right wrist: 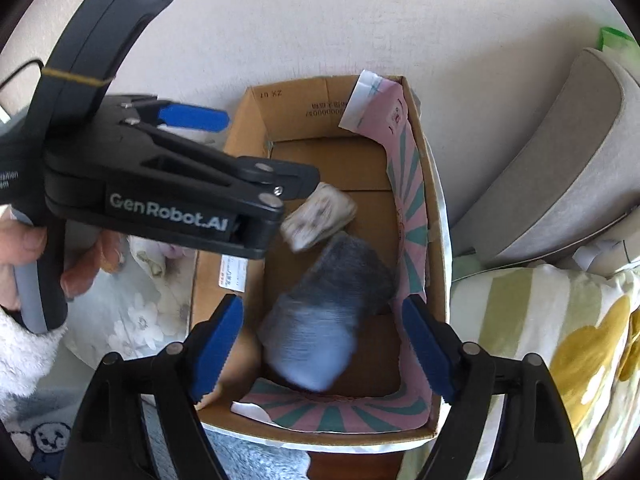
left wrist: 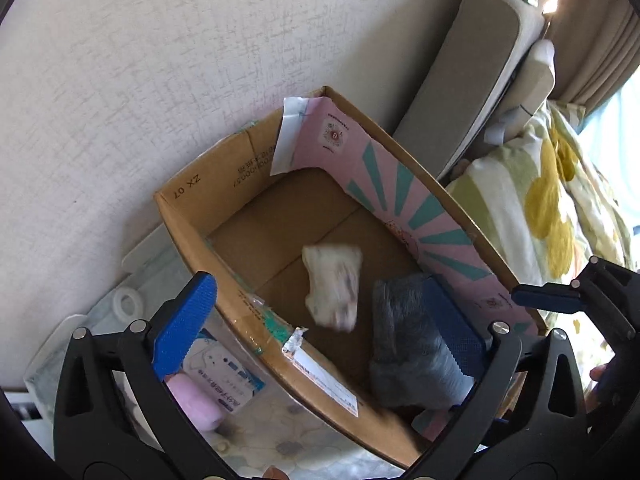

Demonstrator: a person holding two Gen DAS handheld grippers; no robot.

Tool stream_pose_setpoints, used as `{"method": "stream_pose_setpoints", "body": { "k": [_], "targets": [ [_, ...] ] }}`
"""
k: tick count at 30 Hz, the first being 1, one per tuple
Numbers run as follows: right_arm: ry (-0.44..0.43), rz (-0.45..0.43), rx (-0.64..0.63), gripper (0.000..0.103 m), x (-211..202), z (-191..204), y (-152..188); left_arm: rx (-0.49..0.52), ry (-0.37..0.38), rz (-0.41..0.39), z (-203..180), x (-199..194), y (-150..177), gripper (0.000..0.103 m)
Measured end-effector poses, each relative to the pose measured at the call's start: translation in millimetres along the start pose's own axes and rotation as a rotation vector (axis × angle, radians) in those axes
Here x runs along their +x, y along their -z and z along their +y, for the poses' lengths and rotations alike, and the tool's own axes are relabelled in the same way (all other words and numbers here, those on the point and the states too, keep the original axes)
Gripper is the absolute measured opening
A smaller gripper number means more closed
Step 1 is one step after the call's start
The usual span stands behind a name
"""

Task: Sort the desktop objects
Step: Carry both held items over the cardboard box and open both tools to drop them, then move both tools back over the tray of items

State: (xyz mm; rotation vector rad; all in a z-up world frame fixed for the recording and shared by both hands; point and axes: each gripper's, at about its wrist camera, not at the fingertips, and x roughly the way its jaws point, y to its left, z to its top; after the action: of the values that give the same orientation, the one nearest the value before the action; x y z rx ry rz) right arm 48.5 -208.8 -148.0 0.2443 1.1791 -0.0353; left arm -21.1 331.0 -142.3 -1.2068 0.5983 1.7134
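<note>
Left wrist view: the left gripper fingers are spread and empty above the cardboard box, where a pale bundle and a grey bundle already lie; a pink item remains outside.

Right wrist view: the right gripper fingers are spread, empty, over the grey bundle. Sorting looks partly done.
</note>
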Motion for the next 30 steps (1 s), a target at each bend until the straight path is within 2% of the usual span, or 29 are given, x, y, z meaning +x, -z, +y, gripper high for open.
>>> {"method": "stream_pose_setpoints", "body": {
  "k": [8,14,18,23,30],
  "targets": [
    [0.011,-0.013,0.03,0.079,-5.9,0.1,1.1,-0.031,-0.005,-0.033,11.2,-24.8,9.0,0.103],
    [-0.022,-0.032,0.065,0.079,-21.1,7.3,-0.9,-0.045,-0.003,-0.079,25.3,-54.6,22.0,0.103],
    [0.054,-0.09,0.048,0.079,-36.7,20.5,-7.5,-0.051,0.025,-0.1,40.1,-77.8,33.3,0.103],
    [0.053,-0.113,0.052,0.079,-44.7,30.3,-18.3,-0.108,0.019,-0.148,64.7,-111.4,54.1,0.103],
    [0.042,-0.107,0.042,0.079,-39.1,46.0,-27.7,-0.204,-0.03,-0.227,104.4,-160.7,92.5,0.103]
  ]
}}
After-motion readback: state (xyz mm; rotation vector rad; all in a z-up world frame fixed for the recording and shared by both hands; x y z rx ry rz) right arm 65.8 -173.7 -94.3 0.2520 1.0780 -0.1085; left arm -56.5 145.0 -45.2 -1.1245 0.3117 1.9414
